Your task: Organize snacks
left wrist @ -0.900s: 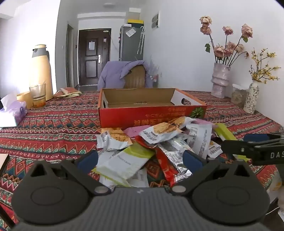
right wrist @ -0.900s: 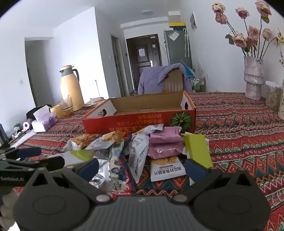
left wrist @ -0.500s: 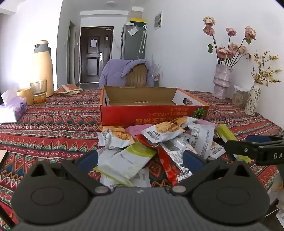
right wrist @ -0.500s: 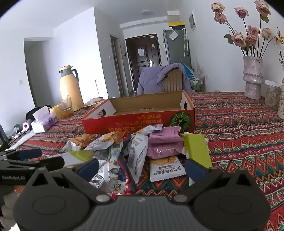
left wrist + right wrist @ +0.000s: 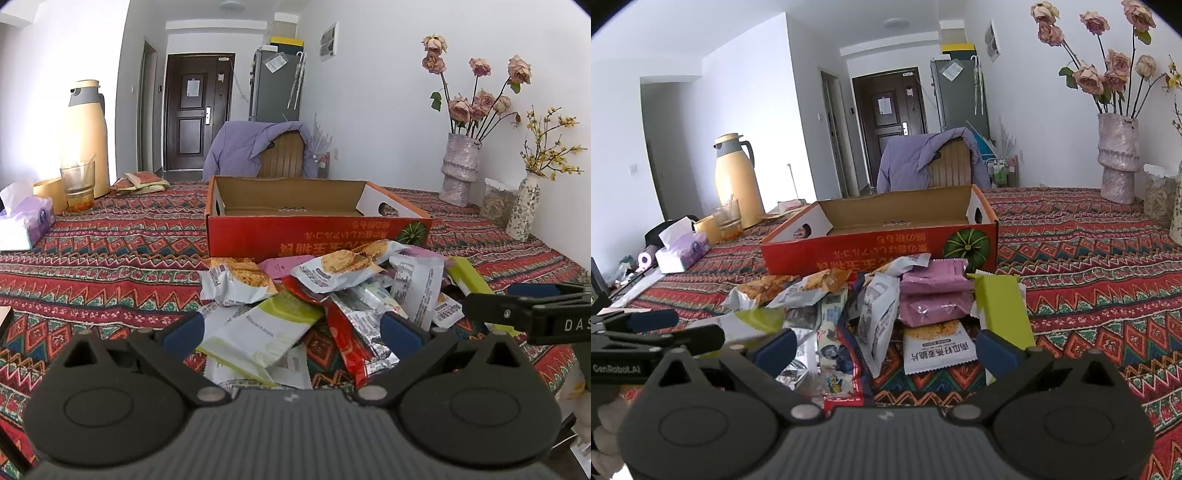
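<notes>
I have both units over the near edge of the counter [image 5: 92, 258], which is covered in a red patterned cloth. My left hand-held gripper [image 5: 291, 328] stands spread to its widest, its blue-padded fingers [image 5: 183, 328] flanking a white-and-green snack packet [image 5: 266, 332] that lies just ahead of and below them; nothing is pinched and I see no pad pressing on a wrapper. My right hand-held gripper [image 5: 886, 347] is equally wide and empty, its fingers [image 5: 995, 350] hanging over the near side of the snack pile [image 5: 879, 306]: a white packet with Chinese print [image 5: 936, 349] sits between them, and a lime-green packet [image 5: 1003, 314] lies just ahead of the right-hand finger. Straight ahead of both, beyond the heap, the open red cardboard box [image 5: 317, 229] with a pumpkin printed on its front stands touching the far packets, and its inside looks bare from here. Two pink packets [image 5: 934, 295] are stacked in the middle of the pile. In the left wrist view the right unit pokes in from the right edge, beside the heap. Well off to the left of the left hand-held gripper stand a tissue box [image 5: 24, 221], a glass [image 5: 78, 188] and a yellow thermos jug [image 5: 85, 136]; far to the right, a vase of dried roses [image 5: 460, 170].
</notes>
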